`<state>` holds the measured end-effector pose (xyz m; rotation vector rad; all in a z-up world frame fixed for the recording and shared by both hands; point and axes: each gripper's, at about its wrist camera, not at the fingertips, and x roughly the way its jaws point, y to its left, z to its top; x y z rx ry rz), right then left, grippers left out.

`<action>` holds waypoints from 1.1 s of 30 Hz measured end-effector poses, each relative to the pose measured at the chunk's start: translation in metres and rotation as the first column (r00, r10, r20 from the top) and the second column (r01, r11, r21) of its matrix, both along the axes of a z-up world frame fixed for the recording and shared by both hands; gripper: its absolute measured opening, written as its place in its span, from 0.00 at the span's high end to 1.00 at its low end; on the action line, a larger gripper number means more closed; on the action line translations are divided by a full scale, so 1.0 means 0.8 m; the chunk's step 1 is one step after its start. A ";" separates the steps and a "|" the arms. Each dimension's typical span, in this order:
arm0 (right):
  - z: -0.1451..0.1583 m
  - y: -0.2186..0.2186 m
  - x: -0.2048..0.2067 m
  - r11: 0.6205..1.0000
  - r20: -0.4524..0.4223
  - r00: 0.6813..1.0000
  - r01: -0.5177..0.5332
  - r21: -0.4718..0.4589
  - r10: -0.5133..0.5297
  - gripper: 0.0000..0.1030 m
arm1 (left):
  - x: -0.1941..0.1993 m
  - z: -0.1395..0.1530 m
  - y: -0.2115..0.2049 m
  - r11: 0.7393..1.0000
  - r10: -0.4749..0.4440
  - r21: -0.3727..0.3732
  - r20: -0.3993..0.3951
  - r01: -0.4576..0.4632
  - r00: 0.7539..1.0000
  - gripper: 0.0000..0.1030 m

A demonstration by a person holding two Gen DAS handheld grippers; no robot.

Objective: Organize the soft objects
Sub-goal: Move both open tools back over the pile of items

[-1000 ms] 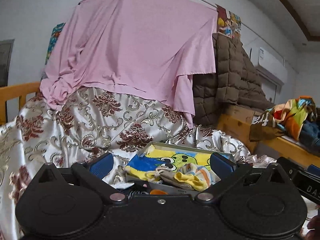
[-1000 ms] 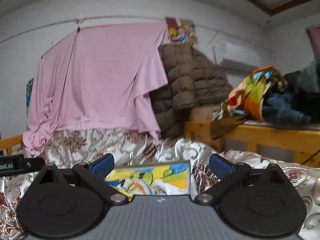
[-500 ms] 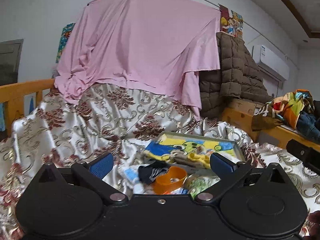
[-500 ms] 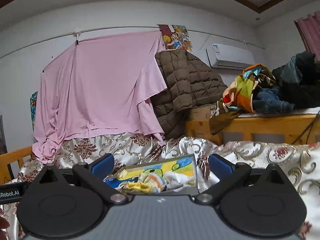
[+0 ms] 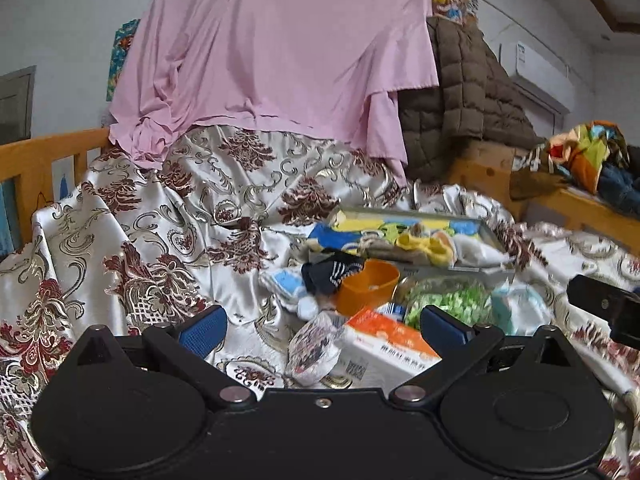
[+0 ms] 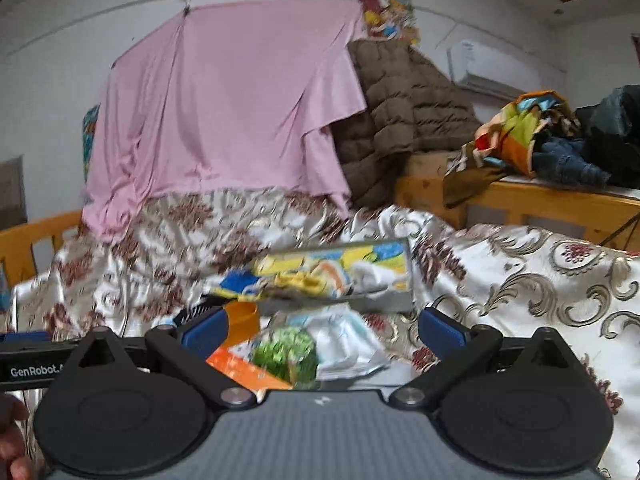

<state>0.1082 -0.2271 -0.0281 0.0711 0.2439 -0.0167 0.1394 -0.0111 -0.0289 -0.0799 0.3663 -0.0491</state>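
Note:
A shallow box (image 5: 492, 236) with a cartoon lining sits on the patterned bedspread and holds yellow and striped socks (image 5: 426, 246). In front of it lie a dark striped sock (image 5: 330, 274), a blue-and-white sock (image 5: 286, 284), an orange cup (image 5: 368, 286), a green-speckled packet (image 5: 448, 300), an orange-and-white carton (image 5: 390, 342) and a clear wrapper (image 5: 316, 346). My left gripper (image 5: 322, 326) is open and empty above these items. My right gripper (image 6: 322, 328) is open and empty over the green packet (image 6: 286, 350) and a pale plastic bag (image 6: 344, 340), with the box (image 6: 384, 302) beyond.
A pink sheet (image 5: 276, 56) and a brown quilted coat (image 5: 464, 92) hang behind the bed. A wooden rail (image 5: 36, 160) borders the left. Piled clothes (image 6: 532, 136) lie on a wooden ledge at the right. The right gripper's body (image 5: 604, 306) shows at the left view's right edge.
Both views have tilted down and drawn back, so the cup, socks, packets and carton in front of the box now show between the fingers. Both grippers stayed open.

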 end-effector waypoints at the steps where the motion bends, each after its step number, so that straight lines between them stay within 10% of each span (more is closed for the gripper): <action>1: -0.002 0.002 0.002 1.000 -0.019 1.000 -0.010 -0.002 0.010 0.00 | 0.001 -0.003 0.000 1.000 -0.005 0.009 -0.008 0.005 1.000 0.01; 33: -0.026 0.032 0.053 0.988 -0.161 0.985 -0.077 -0.132 0.055 0.00 | 0.046 -0.047 -0.007 0.998 0.004 0.069 -0.153 0.006 0.988 0.01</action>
